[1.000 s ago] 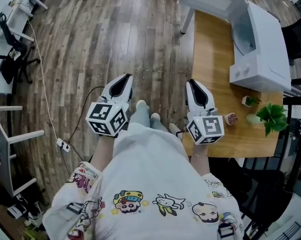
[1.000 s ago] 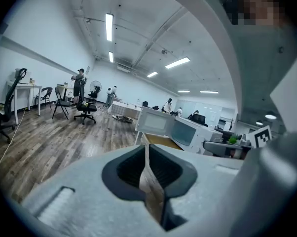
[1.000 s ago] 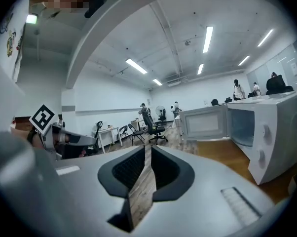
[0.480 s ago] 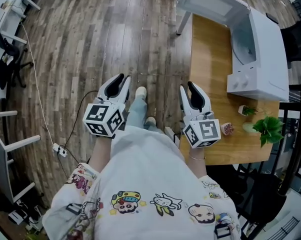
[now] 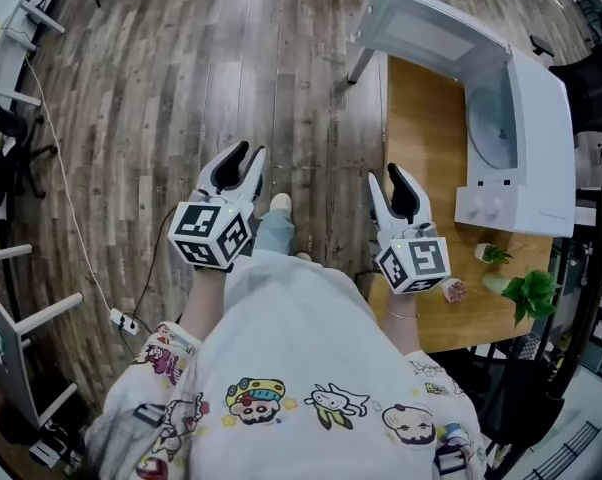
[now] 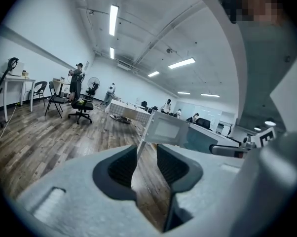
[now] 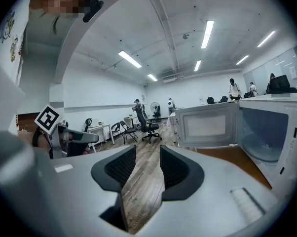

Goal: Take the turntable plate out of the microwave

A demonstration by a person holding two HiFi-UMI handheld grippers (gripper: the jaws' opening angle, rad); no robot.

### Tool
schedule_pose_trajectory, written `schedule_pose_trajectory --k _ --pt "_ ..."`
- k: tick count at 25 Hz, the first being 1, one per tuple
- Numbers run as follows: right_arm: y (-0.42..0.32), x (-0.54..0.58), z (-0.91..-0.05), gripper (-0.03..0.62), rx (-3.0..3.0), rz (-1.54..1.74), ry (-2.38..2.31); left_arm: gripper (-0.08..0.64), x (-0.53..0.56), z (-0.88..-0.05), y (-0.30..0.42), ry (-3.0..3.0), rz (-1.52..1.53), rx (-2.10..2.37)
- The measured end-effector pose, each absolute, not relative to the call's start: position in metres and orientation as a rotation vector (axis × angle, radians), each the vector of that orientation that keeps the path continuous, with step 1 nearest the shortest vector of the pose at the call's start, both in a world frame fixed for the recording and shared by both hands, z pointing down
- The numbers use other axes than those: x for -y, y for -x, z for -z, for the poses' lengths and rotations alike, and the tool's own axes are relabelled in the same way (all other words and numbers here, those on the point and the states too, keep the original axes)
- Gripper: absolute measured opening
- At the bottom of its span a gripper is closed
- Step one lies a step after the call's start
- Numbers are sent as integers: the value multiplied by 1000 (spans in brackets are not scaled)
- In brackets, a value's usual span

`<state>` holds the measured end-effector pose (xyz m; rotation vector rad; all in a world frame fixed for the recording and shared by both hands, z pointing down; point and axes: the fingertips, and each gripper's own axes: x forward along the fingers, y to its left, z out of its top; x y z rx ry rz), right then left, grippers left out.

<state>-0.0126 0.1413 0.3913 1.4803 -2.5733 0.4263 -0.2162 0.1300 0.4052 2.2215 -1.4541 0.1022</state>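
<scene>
The white microwave (image 5: 526, 133) stands on a wooden table (image 5: 421, 118) at the right, its door (image 5: 421, 28) swung wide open. Inside, the glass turntable plate (image 5: 489, 128) shows pale on the cavity floor; it also shows in the right gripper view (image 7: 263, 154). My left gripper (image 5: 243, 156) hangs over the wood floor, well left of the table, jaws opening and empty. My right gripper (image 5: 386, 178) is over the table's near left edge, short of the microwave, jaws opening with nothing between them. The left gripper view shows only the door (image 6: 164, 130) ahead.
Near the table's front end stand a leafy potted plant (image 5: 529, 290), a smaller pot (image 5: 491, 255) and a little cup (image 5: 453, 290). A cable and power strip (image 5: 123, 318) lie on the floor at the left. Office chairs (image 5: 11, 153) and desks line the far left.
Both grippers went from shut to open. The person has stepped forward, so the microwave and table now lie nearer and its cavity shows more fully.
</scene>
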Motion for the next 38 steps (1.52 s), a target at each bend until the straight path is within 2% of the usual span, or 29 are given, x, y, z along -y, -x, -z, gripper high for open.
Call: schedule_pose_trajectory --k 12,24,31,38 --pt "34 -61 -383 175 2532 -423 -1613 141 -41 -403 248 -2296 -119 1377" --pt "35 -29 -400 184 2441 -462 -1710 155 -9 -428 264 -2273 -157 1326" --pt "17 -1 -406 189 2391 -482 -1784 161 29 -436 249 -2292 -166 1270" --pt "-26 37 -409 189 2295 -514 -1925 163 87 -429 202 -2372 -193 1136"
